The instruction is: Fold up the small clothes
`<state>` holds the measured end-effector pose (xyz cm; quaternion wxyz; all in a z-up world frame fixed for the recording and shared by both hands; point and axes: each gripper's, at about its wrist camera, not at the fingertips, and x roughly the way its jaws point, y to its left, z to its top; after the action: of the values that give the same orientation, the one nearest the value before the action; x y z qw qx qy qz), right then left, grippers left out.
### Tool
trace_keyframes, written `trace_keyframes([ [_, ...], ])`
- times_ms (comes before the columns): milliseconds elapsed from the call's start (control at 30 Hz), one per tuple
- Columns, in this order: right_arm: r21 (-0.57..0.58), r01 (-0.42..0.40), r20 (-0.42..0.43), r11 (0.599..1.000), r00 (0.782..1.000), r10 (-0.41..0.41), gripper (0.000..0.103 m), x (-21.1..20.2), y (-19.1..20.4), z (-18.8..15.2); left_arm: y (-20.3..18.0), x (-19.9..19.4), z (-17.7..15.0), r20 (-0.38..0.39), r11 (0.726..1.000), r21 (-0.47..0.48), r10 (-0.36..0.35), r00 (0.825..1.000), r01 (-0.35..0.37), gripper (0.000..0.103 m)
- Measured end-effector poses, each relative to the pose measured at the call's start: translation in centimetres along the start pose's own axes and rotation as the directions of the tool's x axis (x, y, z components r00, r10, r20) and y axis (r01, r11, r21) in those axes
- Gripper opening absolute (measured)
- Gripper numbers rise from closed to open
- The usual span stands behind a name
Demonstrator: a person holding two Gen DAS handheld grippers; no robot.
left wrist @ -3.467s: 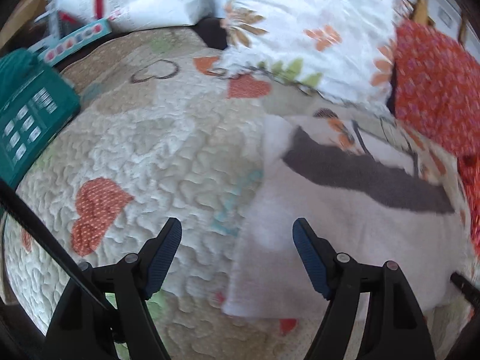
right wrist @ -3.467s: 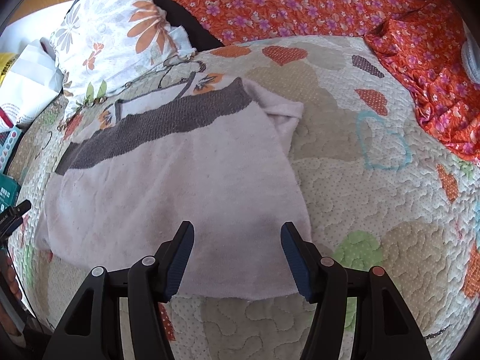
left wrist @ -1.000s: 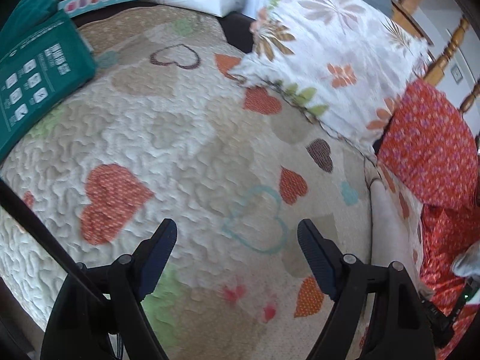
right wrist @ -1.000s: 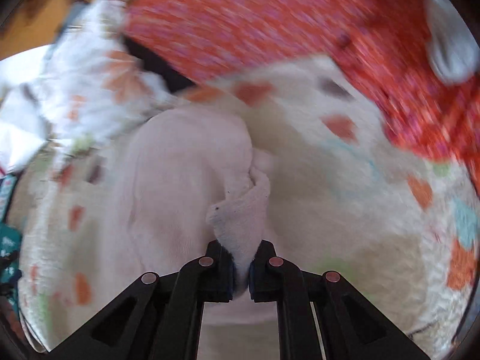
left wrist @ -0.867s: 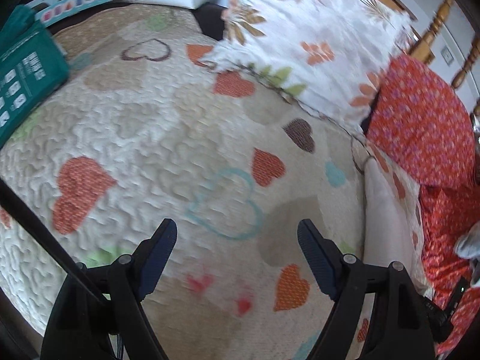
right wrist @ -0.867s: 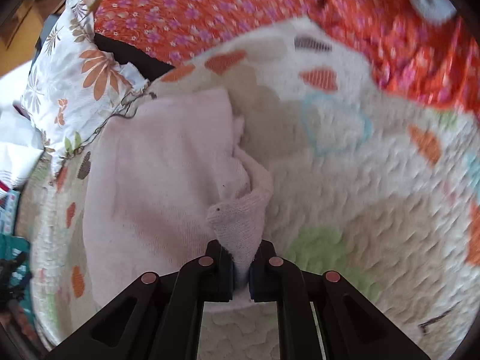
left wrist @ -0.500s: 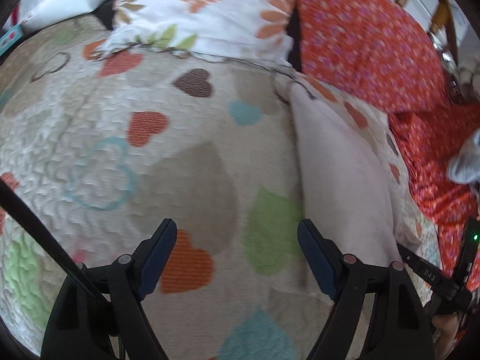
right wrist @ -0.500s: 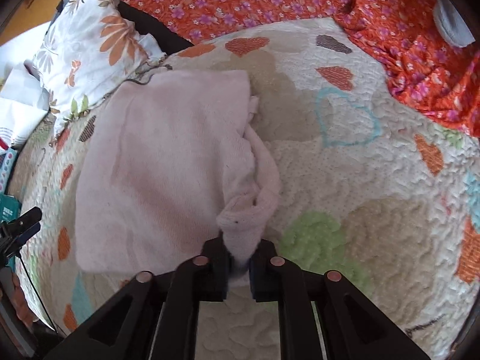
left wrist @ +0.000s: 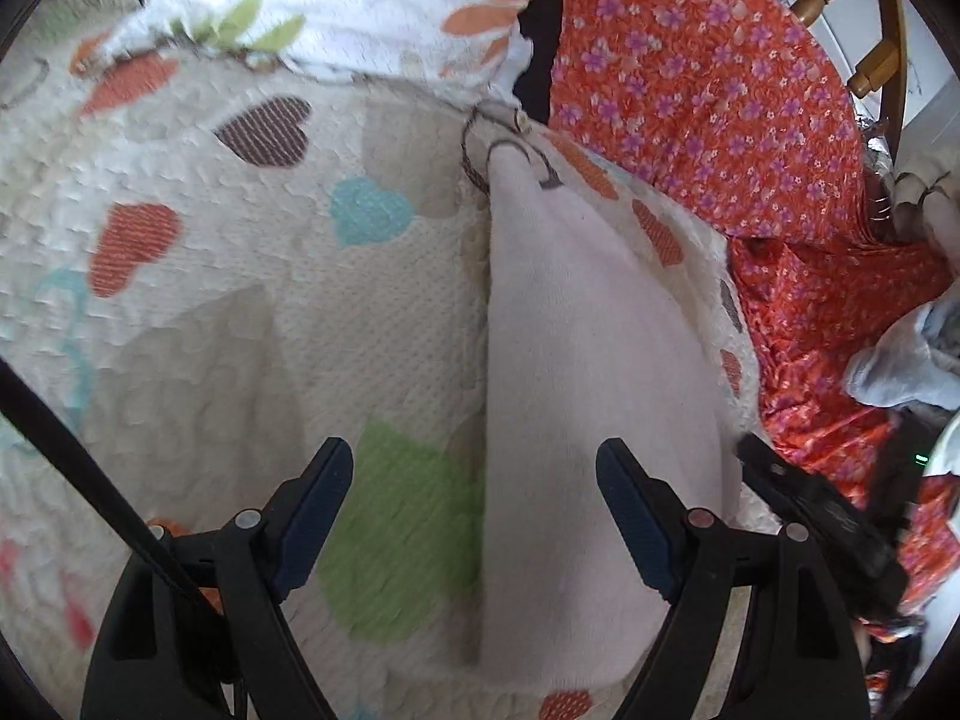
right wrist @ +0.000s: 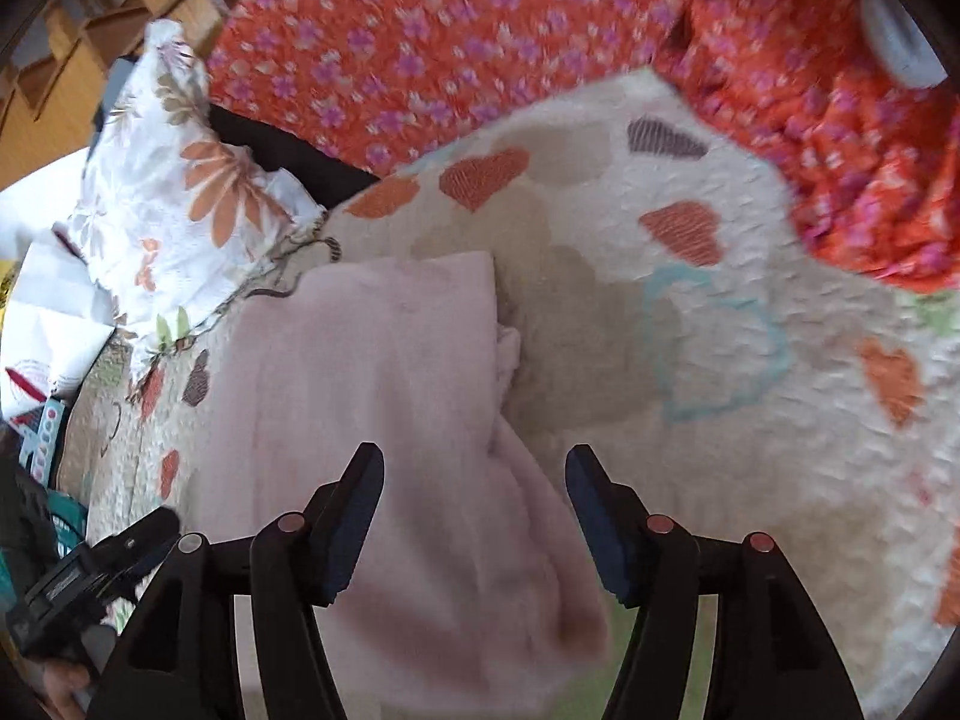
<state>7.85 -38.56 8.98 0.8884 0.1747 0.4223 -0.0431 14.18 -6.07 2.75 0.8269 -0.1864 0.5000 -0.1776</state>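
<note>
A pale pink small garment (left wrist: 576, 372) lies folded on the heart-patterned quilt (left wrist: 240, 276). In the right wrist view it (right wrist: 384, 396) shows as a folded rectangle with a loose rumpled edge on its right side. My left gripper (left wrist: 474, 516) is open and empty, just above the garment's near left edge. My right gripper (right wrist: 474, 516) is open and empty, above the garment's near right corner. Each gripper shows at the edge of the other's view.
A white floral pillow (right wrist: 180, 198) lies beyond the garment. Red floral bedding (left wrist: 720, 102) lies at the back and right, with a grey-white cloth (left wrist: 900, 366) on it. Wooden chair posts (left wrist: 864, 18) stand behind. Papers and boxes (right wrist: 42, 330) lie far left.
My right gripper has opened and let go of the pink garment's bunched edge, which now lies on the quilt. My left gripper has swung right, bringing the garment between its fingers.
</note>
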Motion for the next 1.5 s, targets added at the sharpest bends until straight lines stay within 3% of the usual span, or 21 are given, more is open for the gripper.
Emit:
trace_keyframes([
  [133, 0.004, -0.051, -0.017, 0.999, 0.999, 0.051, 0.068, 3.2, -0.5, 0.5, -0.5, 2.4, 0.2, -0.071, 0.995, 0.011, -0.102, 0.992, 0.103, 0.084],
  [233, 0.010, -0.091, -0.030, 0.996, 0.995, 0.091, 0.067, 4.9, -0.1, 0.8, -1.5, 3.8, -0.4, -0.133, 0.980, 0.020, -0.195, 0.972, 0.200, 0.084],
  [267, 0.031, -0.114, -0.040, 0.993, 0.993, 0.115, 0.062, 5.6, -0.1, 0.8, -1.8, 4.2, -0.6, -0.151, 0.975, 0.020, -0.214, 0.965, 0.219, 0.081],
  [300, 0.055, -0.144, -0.054, 0.988, 0.988, 0.147, 0.044, 6.1, -0.1, 0.8, -2.2, 4.3, -0.8, -0.158, 0.977, 0.025, -0.205, 0.966, 0.212, 0.075],
  [367, 0.092, -0.170, -0.062, 0.981, 0.982, 0.176, 0.036, 6.4, 0.1, 0.8, -2.9, 3.6, -0.9, -0.141, 0.985, 0.067, -0.146, 0.979, 0.156, 0.037],
  [433, 0.078, -0.196, -0.059, 0.978, 0.978, 0.200, 0.028, 5.5, 0.9, 1.1, -3.3, 1.6, -0.4, -0.116, 0.977, 0.067, -0.194, 0.974, 0.203, 0.032],
  [500, 0.065, -0.249, -0.028, 0.966, 0.967, 0.252, 0.026, 3.9, 1.7, 1.4, -3.6, -0.4, 0.1, -0.080, 0.968, 0.069, -0.235, 0.969, 0.241, 0.031],
  [600, 0.024, -0.271, -0.004, 0.962, 0.962, 0.271, 0.026, 2.5, 2.9, 1.4, -3.1, -1.2, 0.1, -0.086, 0.983, 0.067, -0.163, 0.983, 0.169, 0.036],
  [667, -0.013, -0.182, -0.050, 0.983, 0.982, 0.181, 0.031, 3.7, 3.5, 0.7, -2.3, 0.1, -0.5, -0.124, 0.996, 0.063, -0.058, 0.991, 0.066, 0.046],
  [700, -0.026, -0.132, -0.069, 0.991, 0.989, 0.130, 0.034, 4.4, 3.6, 0.4, -1.9, 1.1, -1.0, -0.152, 0.997, 0.072, 0.005, 0.988, 0.006, 0.046],
  [733, -0.037, -0.084, -0.084, 0.996, 0.993, 0.081, 0.040, 5.1, 3.6, -0.1, -1.4, 1.6, -1.4, -0.178, 0.997, 0.078, 0.033, 0.984, -0.019, 0.050],
  [767, -0.035, -0.080, -0.081, 0.996, 0.994, 0.077, 0.040, 5.1, 3.5, -0.3, -1.1, 1.9, -1.7, -0.190, 0.998, 0.066, 0.016, 0.982, -0.004, 0.052],
  [867, -0.040, -0.053, -0.026, 0.998, 0.998, 0.052, 0.040, 3.5, 3.7, 0.1, -1.2, 1.0, -1.8, -0.181, 0.997, 0.080, 0.005, 0.983, 0.010, 0.057],
  [967, -0.097, 0.018, 0.111, 0.995, 0.994, -0.007, 0.040, 0.3, 4.8, 0.3, -1.7, 0.1, -2.6, -0.145, 0.988, 0.147, 0.057, 0.988, -0.036, 0.065],
  [1067, -0.146, -0.005, 0.182, 0.989, 0.983, 0.032, 0.034, -2.0, 5.9, 0.0, -1.7, -0.1, -3.9, -0.164, 0.980, 0.191, 0.090, 0.982, -0.058, 0.066],
  [1133, -0.164, -0.077, 0.162, 0.984, 0.981, 0.104, 0.025, -2.5, 6.4, -0.2, -1.1, -0.4, -4.7, -0.175, 0.980, 0.190, 0.086, 0.981, -0.052, 0.067],
  [1300, -0.115, -0.217, -0.013, 0.969, 0.976, 0.217, 0.025, 0.2, 6.3, -1.8, 0.1, -2.7, -6.4, -0.124, 0.980, 0.197, 0.030, 0.992, -0.005, 0.067],
  [1367, -0.084, -0.217, -0.090, 0.973, 0.974, 0.210, 0.025, 1.9, 5.5, -3.0, 0.4, -4.0, -6.9, -0.079, 0.976, 0.217, 0.027, 0.996, -0.010, 0.067],
  [1500, -0.068, -0.188, -0.107, 0.980, 0.978, 0.180, 0.021, 2.2, 4.1, -4.1, 0.4, -6.9, -8.0, 0.064, 0.952, 0.293, 0.070, 0.995, -0.086, 0.067],
])
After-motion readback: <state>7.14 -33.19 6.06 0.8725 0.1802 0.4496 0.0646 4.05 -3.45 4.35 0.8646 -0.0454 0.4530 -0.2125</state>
